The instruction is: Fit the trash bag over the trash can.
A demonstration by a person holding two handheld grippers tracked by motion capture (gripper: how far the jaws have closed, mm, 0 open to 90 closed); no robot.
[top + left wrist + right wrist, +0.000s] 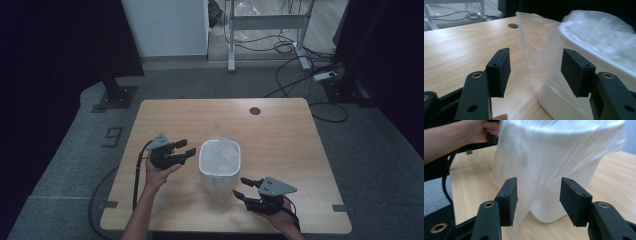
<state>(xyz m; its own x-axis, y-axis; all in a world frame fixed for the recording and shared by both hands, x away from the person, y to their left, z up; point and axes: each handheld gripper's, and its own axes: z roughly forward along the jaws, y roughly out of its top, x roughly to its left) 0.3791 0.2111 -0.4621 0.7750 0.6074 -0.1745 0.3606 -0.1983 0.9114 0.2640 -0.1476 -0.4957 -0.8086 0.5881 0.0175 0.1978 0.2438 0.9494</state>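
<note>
Both grippers, left (184, 148) and right (243, 188), stand released beside the bin (219, 176); its loose liner (541, 47) (thin, slippery) could slide off.

In the right gripper view the top of the white bin (564, 170) is cut off by the upper edge, and the clear plastic liner (524, 157) over it is smeared by blur. The person's hand (480, 131) at upper left hides most of the left hand-held gripper (491, 137). In the left gripper view the bin (564, 105) runs off the right and bottom edges, its liner (599, 27) blurred. In the high view the right forearm is cut off at the bottom edge.
</note>
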